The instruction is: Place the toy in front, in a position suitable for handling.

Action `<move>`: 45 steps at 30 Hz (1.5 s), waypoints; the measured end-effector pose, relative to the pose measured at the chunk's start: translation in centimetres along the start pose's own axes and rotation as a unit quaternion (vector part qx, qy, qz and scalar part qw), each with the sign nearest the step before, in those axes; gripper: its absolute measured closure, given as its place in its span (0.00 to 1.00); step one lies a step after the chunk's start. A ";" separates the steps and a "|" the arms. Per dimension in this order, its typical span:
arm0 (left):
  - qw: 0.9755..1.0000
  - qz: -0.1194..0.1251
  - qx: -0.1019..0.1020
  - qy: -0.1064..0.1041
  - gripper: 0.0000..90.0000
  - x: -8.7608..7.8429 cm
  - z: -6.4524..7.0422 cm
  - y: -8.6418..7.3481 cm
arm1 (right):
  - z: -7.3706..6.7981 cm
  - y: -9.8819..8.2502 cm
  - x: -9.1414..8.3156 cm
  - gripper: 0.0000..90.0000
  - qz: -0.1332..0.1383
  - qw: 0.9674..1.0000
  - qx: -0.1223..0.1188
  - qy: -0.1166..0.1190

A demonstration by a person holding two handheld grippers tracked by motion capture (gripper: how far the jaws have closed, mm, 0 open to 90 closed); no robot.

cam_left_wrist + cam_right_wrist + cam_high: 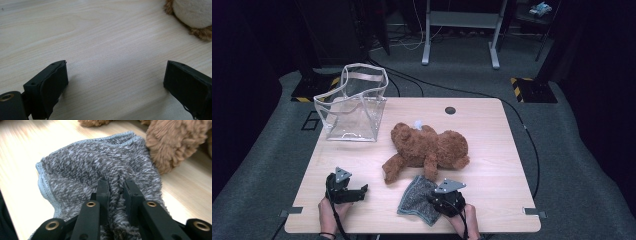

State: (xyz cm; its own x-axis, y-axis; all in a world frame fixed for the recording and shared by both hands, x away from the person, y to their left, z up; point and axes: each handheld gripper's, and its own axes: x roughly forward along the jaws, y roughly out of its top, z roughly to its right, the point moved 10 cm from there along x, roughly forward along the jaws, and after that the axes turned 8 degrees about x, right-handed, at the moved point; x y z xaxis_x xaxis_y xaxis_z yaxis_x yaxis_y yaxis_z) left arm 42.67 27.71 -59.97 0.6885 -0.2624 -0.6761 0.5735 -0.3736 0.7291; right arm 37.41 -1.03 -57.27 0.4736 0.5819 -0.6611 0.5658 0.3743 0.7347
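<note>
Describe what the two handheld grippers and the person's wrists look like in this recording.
Both the left gripper and the right gripper are black, each topped by a grey three-cornered plate. Their jaws are blocky black bars, with brass-coloured pivot rings at the linkages. A black cable trails from each. A dark band circles the left wrist.

Both tongs are matte black, blocky tools. The left tongs [362, 192] and the right tongs [432, 199] each carry a small grey three-cornered plate on top, on the side away from the desk's [492, 150] near edge. Brass-coloured rivets ring the linkage joints. A dark cable trails from each, and a dark band circles the left wrist.
</note>
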 end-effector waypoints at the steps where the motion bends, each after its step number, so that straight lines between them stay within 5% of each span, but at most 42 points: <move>1: 1.000 -0.001 0.000 -0.001 0.06 0.0 0.0 0.0 | 0.0 0.0 -0.2 0.85 0.002 1.000 0.003 0.001; 10: 1.000 -0.004 0.005 -0.002 0.07 -0.1 0.0 -0.1 | 1.3 -0.1 -2.4 0.85 0.013 1.000 0.012 -0.015; 22: 1.000 -0.003 0.004 0.000 0.07 -0.1 0.0 0.0 | 4.8 -1.5 -6.8 0.85 0.032 0.997 0.041 -0.058; 35: 1.000 0.001 0.004 0.003 0.08 -0.1 0.0 0.0 | 10.6 -3.2 -11.8 0.85 0.053 0.984 0.082 -0.147; 45: 1.000 0.002 0.005 0.004 0.08 -0.1 0.0 0.0 | 15.3 -3.8 -13.0 0.85 0.056 0.967 0.123 -0.216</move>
State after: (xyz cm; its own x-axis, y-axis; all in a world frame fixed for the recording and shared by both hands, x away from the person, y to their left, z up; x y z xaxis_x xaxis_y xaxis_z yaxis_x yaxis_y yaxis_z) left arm 42.60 27.73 -59.85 0.6940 -0.2568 -0.6726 0.5664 -0.3821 0.7302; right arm 39.39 -21.09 -53.81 0.7496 0.2327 -0.6197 0.6121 0.1125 0.7827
